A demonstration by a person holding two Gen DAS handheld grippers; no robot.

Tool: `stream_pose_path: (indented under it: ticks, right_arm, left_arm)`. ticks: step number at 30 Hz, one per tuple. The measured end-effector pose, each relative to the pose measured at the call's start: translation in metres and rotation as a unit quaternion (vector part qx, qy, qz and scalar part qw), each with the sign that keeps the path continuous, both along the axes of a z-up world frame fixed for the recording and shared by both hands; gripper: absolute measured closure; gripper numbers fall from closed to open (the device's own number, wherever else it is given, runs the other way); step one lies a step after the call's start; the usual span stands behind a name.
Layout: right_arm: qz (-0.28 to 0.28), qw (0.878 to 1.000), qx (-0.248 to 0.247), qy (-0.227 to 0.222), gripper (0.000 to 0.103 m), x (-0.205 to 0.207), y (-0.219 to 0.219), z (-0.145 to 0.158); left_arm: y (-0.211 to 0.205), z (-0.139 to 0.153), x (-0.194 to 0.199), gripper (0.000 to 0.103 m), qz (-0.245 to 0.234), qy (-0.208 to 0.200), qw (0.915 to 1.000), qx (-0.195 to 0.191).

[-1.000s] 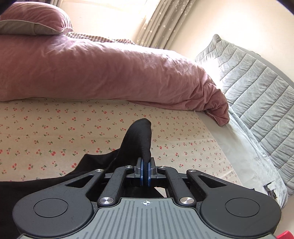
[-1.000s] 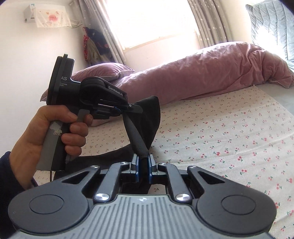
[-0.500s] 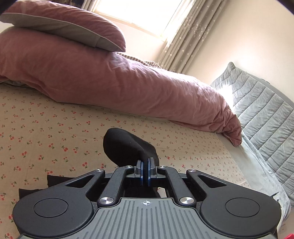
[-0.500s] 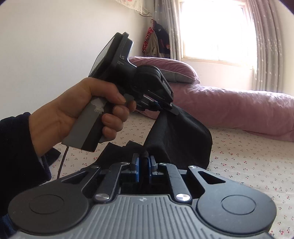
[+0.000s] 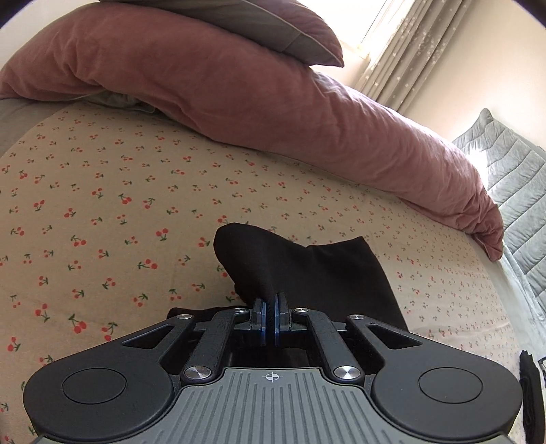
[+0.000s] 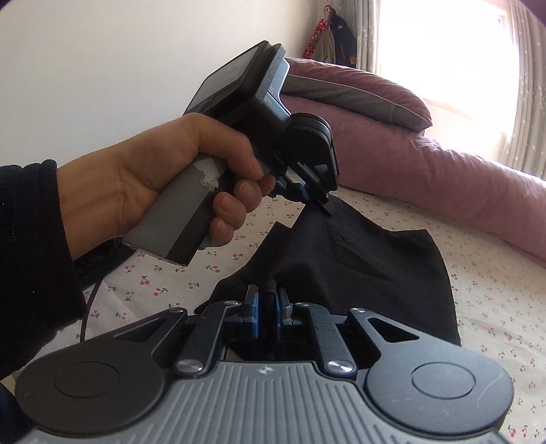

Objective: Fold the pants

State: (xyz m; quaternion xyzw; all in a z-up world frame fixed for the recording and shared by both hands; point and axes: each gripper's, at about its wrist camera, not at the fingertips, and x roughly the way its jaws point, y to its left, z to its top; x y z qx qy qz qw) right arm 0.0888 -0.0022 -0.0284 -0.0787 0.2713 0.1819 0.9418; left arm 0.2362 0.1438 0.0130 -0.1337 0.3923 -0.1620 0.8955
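The black pants [image 5: 307,273] lie partly lifted over the cherry-print bed sheet [image 5: 102,205]. My left gripper [image 5: 270,307] is shut on a bunched edge of the pants. In the right wrist view the pants [image 6: 375,266] hang between both grippers. My right gripper [image 6: 268,300] is shut on a fold of the cloth, its pads slightly apart around it. The left gripper [image 6: 317,199], held in a hand, pinches the cloth above and behind it.
A rolled pink duvet [image 5: 307,112] with a pillow [image 5: 273,30] on top runs along the far side of the bed. A grey quilted cover [image 5: 512,177] stands at the right. A window with curtains [image 6: 443,51] is behind.
Both grippers have swung left and lower toward the sheet, carrying the pants edge with them. More of the cloth now rests spread on the bed.
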Motion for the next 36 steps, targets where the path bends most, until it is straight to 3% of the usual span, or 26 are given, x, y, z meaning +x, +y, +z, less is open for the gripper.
stream_pose_path:
  ticks: [6,15,27,29,33,36]
  right_arm:
    - [0.004,1.000,-0.023,0.000,0.100,0.006,0.021,-0.008]
    - [0.005,0.999,-0.029,0.024,0.100,0.001,0.025,-0.023]
    - [0.005,1.000,0.002,0.030,0.099,-0.001,0.024,-0.027]
    - [0.005,0.999,0.007,0.034,0.099,0.000,0.024,-0.028]
    - [0.034,0.994,0.059,0.090,0.084,0.007,0.013,-0.024]
    - [0.062,0.984,0.126,0.111,0.082,0.012,-0.019,0.004]
  left_arm:
    - [0.019,-0.012,-0.004,0.100,0.010,-0.001,0.9998,0.018]
    - [0.002,-0.020,-0.012,0.099,0.004,-0.030,0.9948,0.097]
    - [-0.001,-0.022,-0.012,0.097,0.006,-0.031,0.9930,0.114]
    - [-0.002,-0.023,-0.012,0.093,0.003,-0.031,0.9920,0.122]
    - [0.008,-0.019,-0.012,0.086,0.001,-0.023,0.9937,0.110]
    - [0.029,-0.008,-0.016,0.083,0.032,-0.015,0.9967,0.074]
